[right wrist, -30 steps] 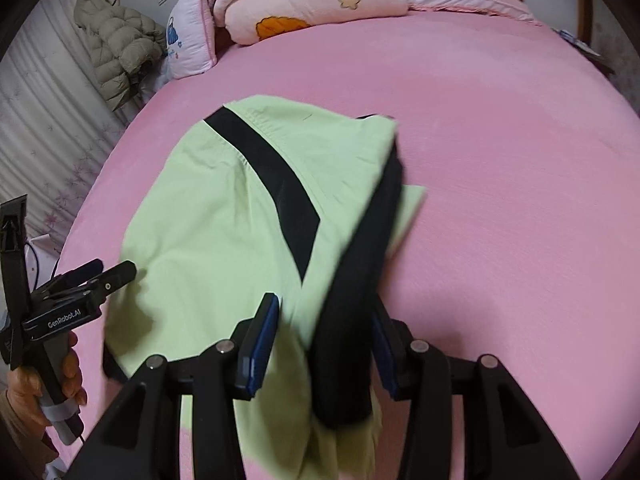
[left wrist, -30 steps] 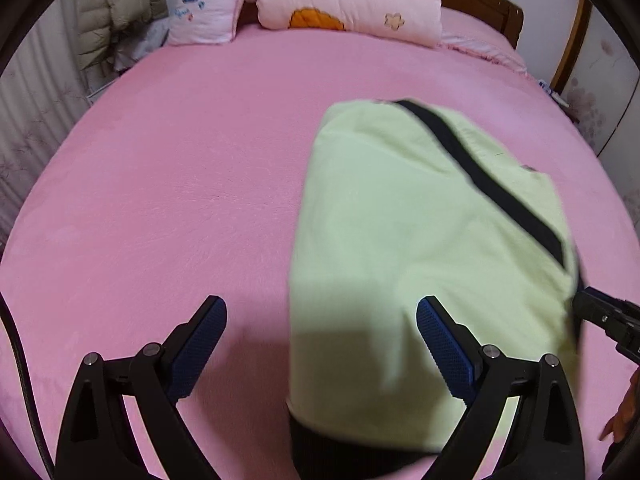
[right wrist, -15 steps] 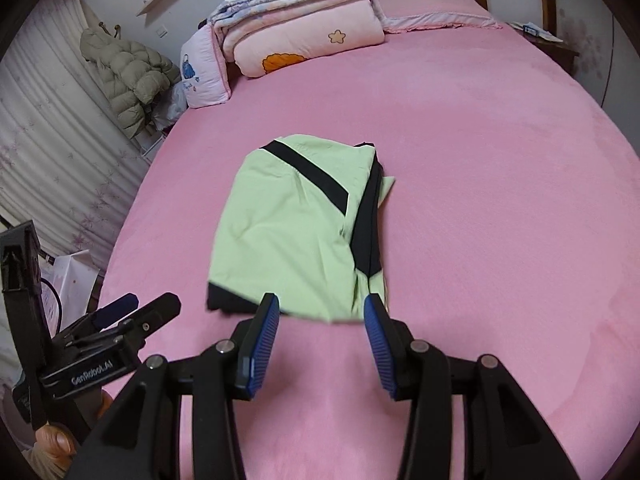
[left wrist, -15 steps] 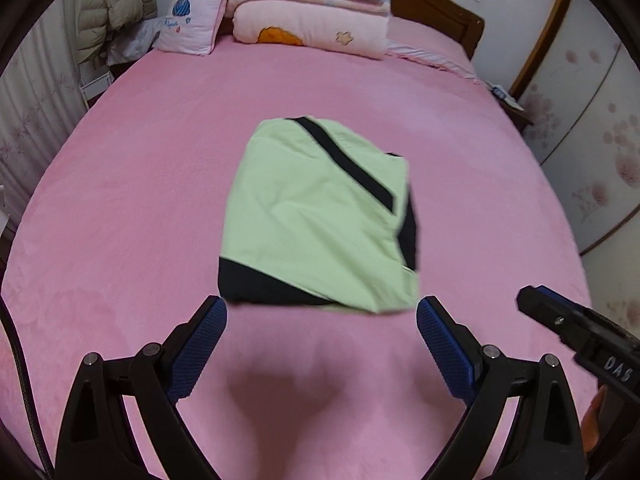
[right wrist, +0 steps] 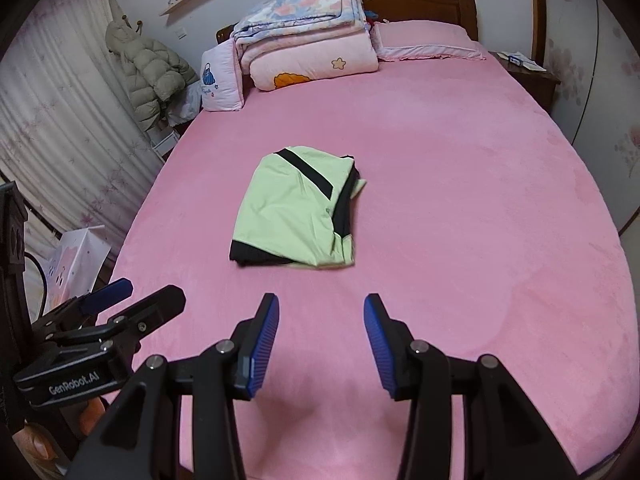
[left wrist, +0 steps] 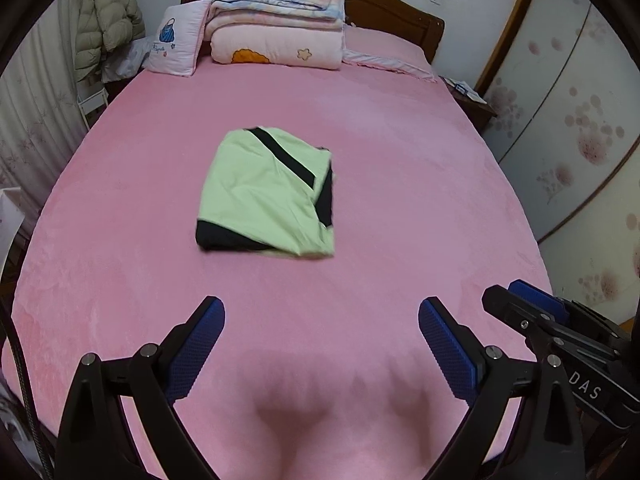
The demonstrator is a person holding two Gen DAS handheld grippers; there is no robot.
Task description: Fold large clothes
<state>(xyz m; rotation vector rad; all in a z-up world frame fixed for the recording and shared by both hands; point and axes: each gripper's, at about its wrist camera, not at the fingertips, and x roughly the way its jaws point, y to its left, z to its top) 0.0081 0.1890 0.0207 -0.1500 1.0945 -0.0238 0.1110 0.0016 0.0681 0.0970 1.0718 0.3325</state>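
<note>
A light green garment with black stripes [left wrist: 264, 196] [right wrist: 294, 216] lies folded into a compact rectangle in the middle of the pink bed [left wrist: 400, 200] [right wrist: 460, 220]. My left gripper [left wrist: 320, 312] is open, held high above the bed's near part, with nothing between its blue pads [left wrist: 448, 348]. Well back from the garment, my right gripper [right wrist: 320, 310] is also open and empty. Each gripper shows at the edge of the other's view: the right one [left wrist: 516, 292] and the left one [right wrist: 146, 292].
Folded quilts [left wrist: 280, 28] [right wrist: 308, 40] and a pillow [left wrist: 176, 44] are stacked at the headboard. A puffy coat [right wrist: 152, 72] hangs at the left by the curtain. A nightstand [right wrist: 528, 68] and wardrobe doors [left wrist: 580, 120] stand at the right.
Both grippers pulled up and back from the garment. A second ago the right gripper had the folded edge between its pads; now the garment lies free on the bed and looks much smaller.
</note>
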